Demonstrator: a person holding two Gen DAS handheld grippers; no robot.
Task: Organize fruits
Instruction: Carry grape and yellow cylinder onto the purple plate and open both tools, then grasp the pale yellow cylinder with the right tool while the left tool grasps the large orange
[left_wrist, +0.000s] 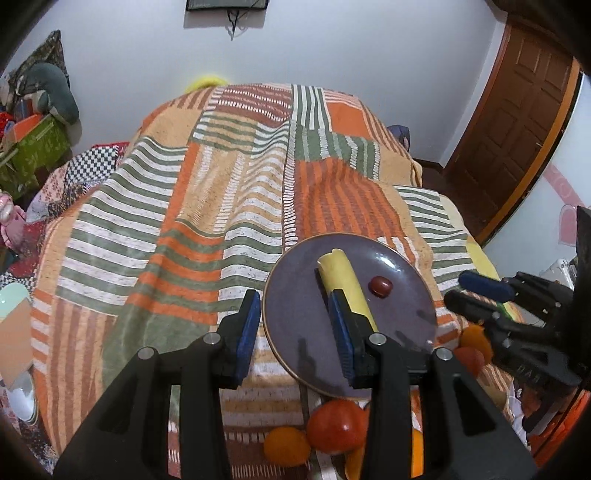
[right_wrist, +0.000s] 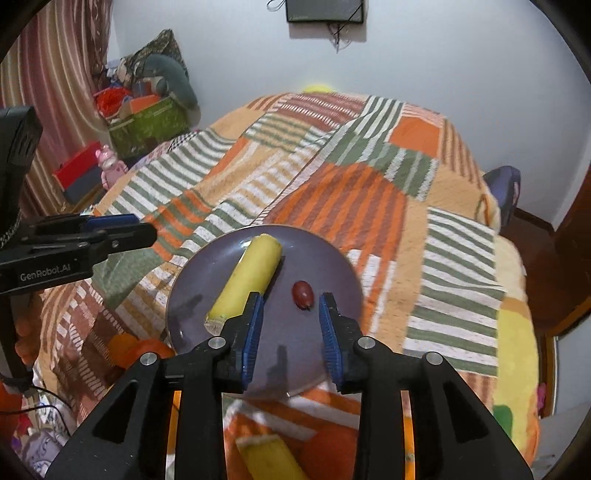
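Sitting on a soft bed blanket (right_wrist: 332, 206), the purple plate (right_wrist: 332, 266) could tip if something pushes its edge. It holds a yellow banana piece (right_wrist: 247, 275) and a small red grape (right_wrist: 303, 293). The right tongs (right_wrist: 290, 325) hang wide open over the plate, holding nothing. The left tongs (left_wrist: 295, 332) are open and empty too. More fruit waits just beside the plate's near edge: a red tomato (left_wrist: 338, 424) and an orange (left_wrist: 286, 445). The round grape may roll off if bumped.
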